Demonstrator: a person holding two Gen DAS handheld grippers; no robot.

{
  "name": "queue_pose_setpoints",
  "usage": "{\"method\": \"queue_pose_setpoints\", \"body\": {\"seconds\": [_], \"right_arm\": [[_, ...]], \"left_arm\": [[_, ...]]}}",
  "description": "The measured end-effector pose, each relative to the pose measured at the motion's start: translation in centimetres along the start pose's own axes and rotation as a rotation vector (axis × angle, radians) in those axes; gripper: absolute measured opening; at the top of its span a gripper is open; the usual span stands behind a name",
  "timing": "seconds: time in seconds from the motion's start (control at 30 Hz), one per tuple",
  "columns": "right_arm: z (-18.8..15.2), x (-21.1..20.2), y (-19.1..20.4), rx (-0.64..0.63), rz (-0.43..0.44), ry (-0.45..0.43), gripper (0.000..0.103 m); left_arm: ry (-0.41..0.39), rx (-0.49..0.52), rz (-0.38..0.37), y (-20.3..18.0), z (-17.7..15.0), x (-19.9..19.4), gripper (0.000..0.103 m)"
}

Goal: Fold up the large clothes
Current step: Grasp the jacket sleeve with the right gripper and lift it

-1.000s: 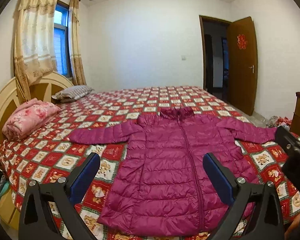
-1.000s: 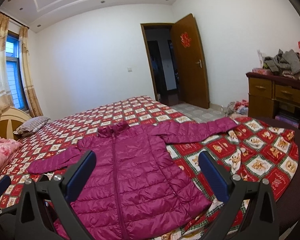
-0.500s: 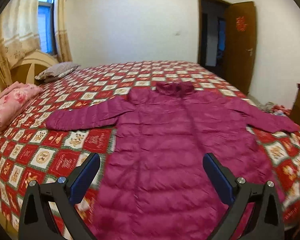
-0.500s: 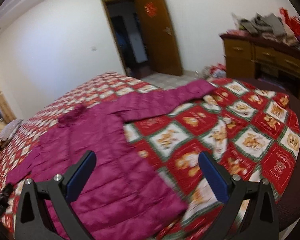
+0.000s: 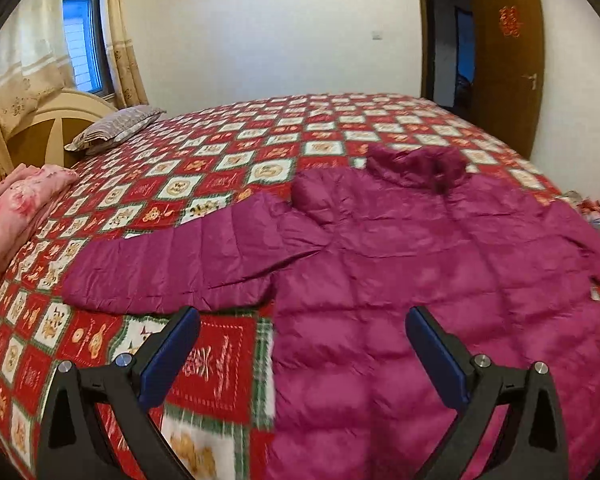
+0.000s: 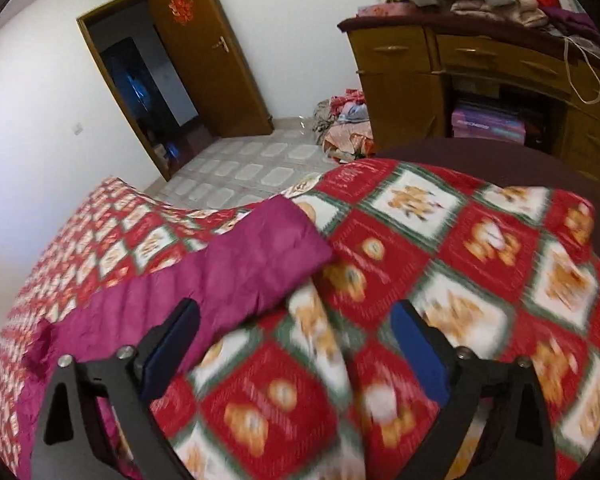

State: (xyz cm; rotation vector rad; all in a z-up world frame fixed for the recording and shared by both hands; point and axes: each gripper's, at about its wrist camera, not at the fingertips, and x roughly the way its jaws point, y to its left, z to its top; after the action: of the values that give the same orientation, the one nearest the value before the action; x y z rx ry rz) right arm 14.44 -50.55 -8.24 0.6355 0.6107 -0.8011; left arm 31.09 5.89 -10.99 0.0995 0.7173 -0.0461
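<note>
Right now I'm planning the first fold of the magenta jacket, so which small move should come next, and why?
Probably bring the right gripper onto the sleeve cuff. The jacket lies flat with both sleeves spread, neither gripper holds anything, and the right jaws are closing with only the bedspread between them.

Motion blur smears the quilt (image 6: 440, 264); the jacket (image 5: 440, 280) runs past the frame's bottom edge.

You bring both grippers lower and nearer the jacket (image 5: 420, 280), the left gripper (image 5: 302, 354) now by one sleeve, the right gripper (image 6: 294, 344) swung to the other cuff, its jaws closing on nothing.
</note>
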Motion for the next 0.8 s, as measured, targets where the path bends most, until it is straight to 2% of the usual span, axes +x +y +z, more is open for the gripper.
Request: {"method": "queue_pose_setpoints", "body": {"seconds": [0.1, 0.23, 0.27, 0.3, 0.4, 0.47, 0.53, 0.63, 0.8], "right_arm": [[0.8, 3.8, 0.1, 0.015, -0.050, 0.063, 0.080], [0.6, 6.5, -0.4, 0.048, -0.094, 0.099, 0.080], [0.5, 6.7, -0.3, 0.038, -0.100, 0.102, 0.075], [0.4, 7.1, -0.2, 0.023, -0.106, 0.103, 0.063], [0.1, 7.5, 0.0, -0.010, -0.084, 0.105, 0.038], [-0.1, 7.1, 0.4, -0.049, -0.103, 0.079, 0.031], [0.1, 6.6, 1.0, -0.107, -0.145, 0.047, 0.019], [0.6, 5.2, 2.3, -0.161, -0.172, -0.007, 0.012], [1.2, 1.2, 6.1, -0.247, -0.114, -0.084, 0.011]], "left_arm": [[0.002, -0.025, 0.019, 0.5, -0.7, 1.9, 0.102], [0.011, -0.087, 0.043, 1.6, -1.6, 4.0, 0.102], [0.021, -0.098, 0.052, 1.8, -1.8, 4.7, 0.102], [0.032, -0.108, 0.059, 1.9, -2.1, 5.2, 0.102], [0.068, -0.136, 0.042, 2.1, -3.1, 6.2, 0.102], [0.068, -0.149, 0.017, 2.4, -3.3, 6.2, 0.102], [0.077, -0.159, 0.003, 2.6, -3.4, 6.6, 0.102], [0.104, -0.185, -0.020, 3.0, -3.5, 7.2, 0.102], [0.099, -0.191, -0.021, 3.0, -3.6, 7.2, 0.102]]}}
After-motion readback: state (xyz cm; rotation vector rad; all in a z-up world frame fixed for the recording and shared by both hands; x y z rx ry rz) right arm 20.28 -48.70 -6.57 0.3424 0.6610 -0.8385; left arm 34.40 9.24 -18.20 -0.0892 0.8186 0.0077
